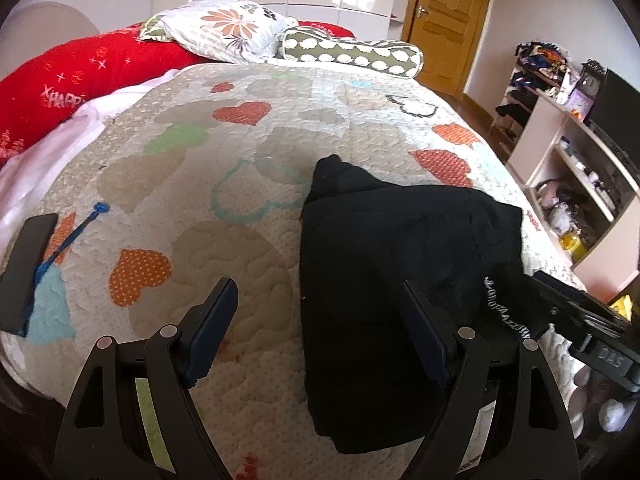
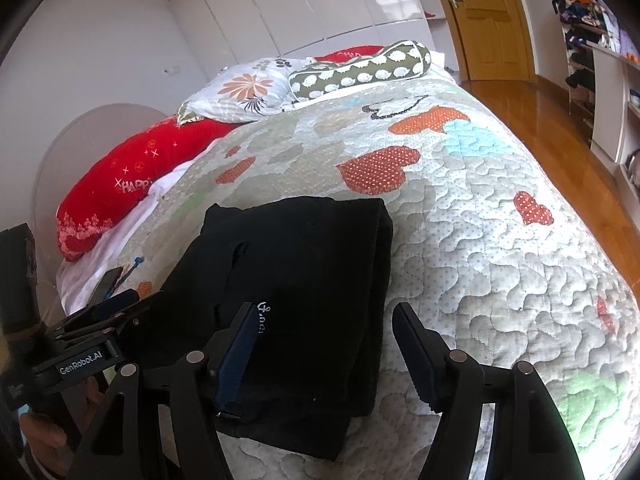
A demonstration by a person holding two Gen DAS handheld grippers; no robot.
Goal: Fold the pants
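Folded black pants [image 1: 384, 264] lie on the quilt [image 1: 240, 240] (both grippers' jaws spread, empty)

White lettering [image 1: 507, 312] on the black pants [image 1: 384, 280]: too small and curved to read in the left wrist view. In the right wrist view the left finger [image 2: 236, 360] of the right gripper [image 2: 326, 360] covers most of it. Pants' near edge hidden behind the left gripper [image 1: 320, 332]. Shelf clutter [image 1: 560, 208] at right is blurred, items unidentifiable. Hand [image 2: 44, 436] cut off at the frame's dark edge. Dark flat object [image 1: 26, 272] on the quilt [image 1: 248, 208]: can't tell what it is.
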